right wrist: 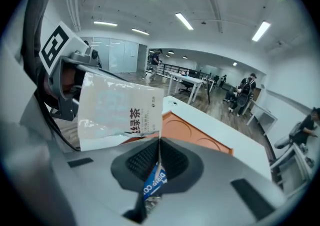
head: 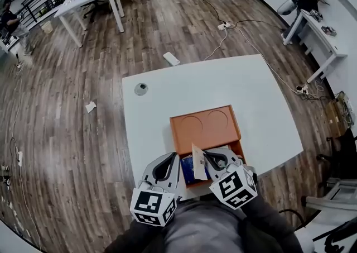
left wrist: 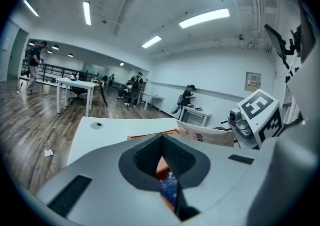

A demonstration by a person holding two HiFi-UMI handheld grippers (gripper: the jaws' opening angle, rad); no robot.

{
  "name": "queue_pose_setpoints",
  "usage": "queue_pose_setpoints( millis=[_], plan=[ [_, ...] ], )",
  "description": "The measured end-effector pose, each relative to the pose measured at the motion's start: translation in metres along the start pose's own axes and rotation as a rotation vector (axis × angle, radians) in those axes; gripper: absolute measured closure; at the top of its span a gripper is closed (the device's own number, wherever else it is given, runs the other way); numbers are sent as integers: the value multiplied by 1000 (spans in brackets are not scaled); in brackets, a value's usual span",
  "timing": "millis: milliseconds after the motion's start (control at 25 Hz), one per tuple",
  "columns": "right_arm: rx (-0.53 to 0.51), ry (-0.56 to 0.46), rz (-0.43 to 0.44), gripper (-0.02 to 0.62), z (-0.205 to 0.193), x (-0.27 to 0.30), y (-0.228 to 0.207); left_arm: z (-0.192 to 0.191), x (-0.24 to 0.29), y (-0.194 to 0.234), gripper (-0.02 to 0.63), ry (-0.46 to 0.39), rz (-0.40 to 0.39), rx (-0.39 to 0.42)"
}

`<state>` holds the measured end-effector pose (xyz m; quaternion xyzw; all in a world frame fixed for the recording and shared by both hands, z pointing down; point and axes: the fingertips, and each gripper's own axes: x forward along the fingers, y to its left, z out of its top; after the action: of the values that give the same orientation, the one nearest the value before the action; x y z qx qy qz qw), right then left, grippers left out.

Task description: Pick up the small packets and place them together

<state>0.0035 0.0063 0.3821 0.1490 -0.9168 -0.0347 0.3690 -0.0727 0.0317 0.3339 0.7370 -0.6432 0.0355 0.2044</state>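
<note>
My right gripper (head: 205, 157) (right wrist: 159, 141) is shut on the edge of a white tea packet (head: 198, 168) (right wrist: 120, 113) with green print, and holds it upright above the near end of the orange tray (head: 206, 126) (right wrist: 196, 135). A blue drip-coffee packet (head: 188, 166) (right wrist: 154, 182) lies in the tray below the jaws. My left gripper (head: 177, 158) (left wrist: 162, 138) hangs just left of it, its tips together with nothing between them. In the left gripper view the white packet (left wrist: 205, 135) shows at the right, and the blue packet (left wrist: 170, 187) through the hollow behind the tips.
The tray sits at the near edge of a white table (head: 251, 101). A small grey round disc (head: 141, 88) lies at the table's far left corner. Cables and a white object (head: 171, 58) lie on the wooden floor beyond. Other desks and people are far off.
</note>
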Motion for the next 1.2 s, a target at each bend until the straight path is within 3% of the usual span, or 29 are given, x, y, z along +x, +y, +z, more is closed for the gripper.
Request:
queue_pose_setpoints(
  millis=[200, 440, 840, 1200],
  plan=[
    [-14, -48, 5, 584, 18, 7, -27, 0, 7, 7, 606, 18, 47, -12],
    [-2, -96, 69, 583, 33, 31, -52, -4, 13, 17, 606, 46, 133, -42],
    [56, -10, 100, 579, 9, 75, -90, -13, 32, 49, 606, 89, 230, -98],
    [67, 37, 119, 473, -13, 80, -97, -24, 46, 50, 606, 121, 221, -114]
  ],
)
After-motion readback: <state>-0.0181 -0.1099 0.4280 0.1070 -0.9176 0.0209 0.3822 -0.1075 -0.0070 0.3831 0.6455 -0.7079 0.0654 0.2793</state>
